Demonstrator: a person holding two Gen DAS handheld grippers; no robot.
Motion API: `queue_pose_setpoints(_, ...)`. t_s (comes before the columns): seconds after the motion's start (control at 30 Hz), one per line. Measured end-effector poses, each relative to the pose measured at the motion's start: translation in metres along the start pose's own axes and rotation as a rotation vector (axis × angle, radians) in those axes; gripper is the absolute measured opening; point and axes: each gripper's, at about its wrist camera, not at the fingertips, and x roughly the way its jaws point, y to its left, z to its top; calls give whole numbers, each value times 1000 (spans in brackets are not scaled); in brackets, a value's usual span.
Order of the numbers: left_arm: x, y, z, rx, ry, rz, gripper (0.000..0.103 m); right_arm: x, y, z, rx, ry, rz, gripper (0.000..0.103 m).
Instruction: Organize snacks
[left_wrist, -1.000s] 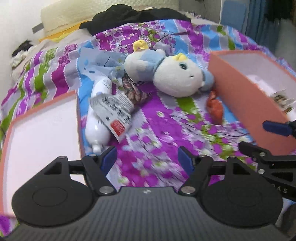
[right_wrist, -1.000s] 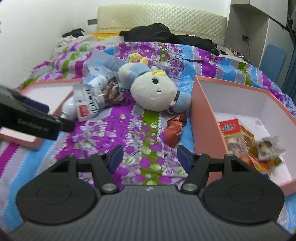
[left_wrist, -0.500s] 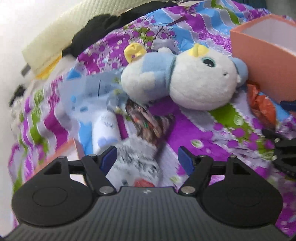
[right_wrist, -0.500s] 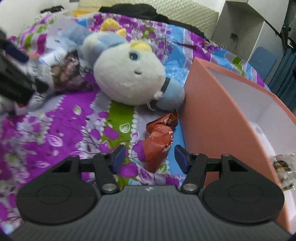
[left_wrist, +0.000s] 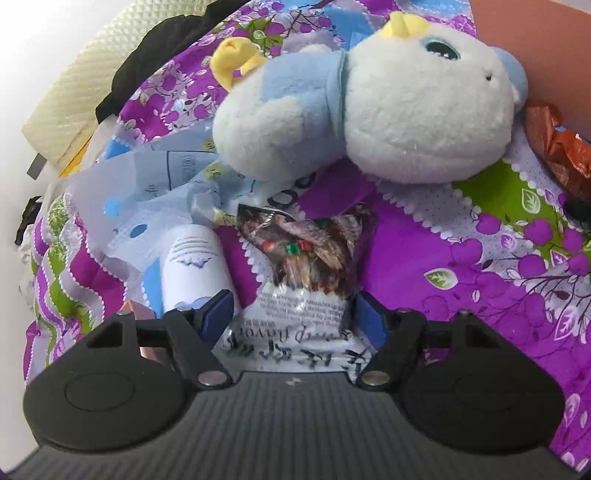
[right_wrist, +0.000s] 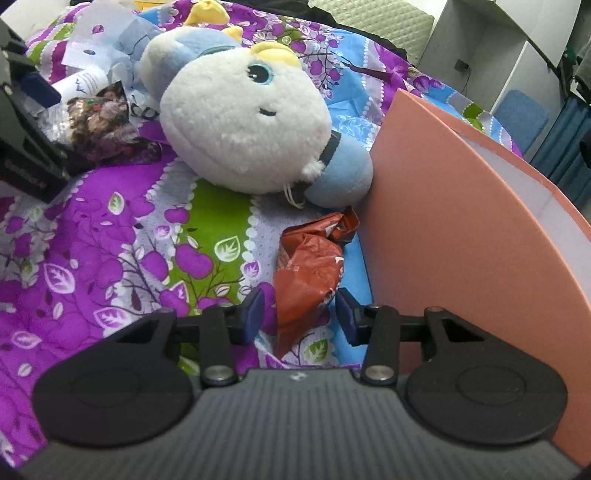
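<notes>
Your left hand-held gripper (left_wrist: 293, 317) sits low over the bed's patterned quilt (left_wrist: 480, 266), jaws spread and just been narrowing a little, with a silver-and-brown snack packet (left_wrist: 306, 273) lying between the blue pads (left_wrist: 218, 312); the pads flank its printed lower end, and you cannot tell whether they touch the foil. A white bottle (left_wrist: 194, 266) lies just beside the packet on its left, partly under a crumpled pale-blue wrapper (left_wrist: 155, 188). The plush toy (left_wrist: 369, 118) lies beyond both, its head toward the pink box. Your right hand-held gripper (right_wrist: 299, 314) has just been closing: jaws half narrowed either side of a crumpled red snack packet (right_wrist: 308, 266), which lies on the quilt just beside the outer wall of the pink box (right_wrist: 461, 240). The right pad looks close to the foil; the left pad stands a little apart from it, so no firm pinch shows. In the right wrist view the plush toy rests beyond the red packet, its blue body against the box wall, and the left gripper body shows at the far left edge over the silver-and-brown packet.
</notes>
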Motion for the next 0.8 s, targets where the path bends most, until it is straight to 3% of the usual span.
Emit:
queue_pose_setpoints(0.2, 0, 4, -1, -72, 20, -35, 53, 1, -6, 6, 16, 14, 20, 36)
queue_pose_setpoints(0.53, -49, 2, -11, -217, 58, -109, 51, -33, -22, 8, 78, 11, 104, 32)
queue_pose_setpoints(0.8, -108, -18, -37, -361, 55, -163, 51, -85, -23, -16, 45, 1, 171, 32)
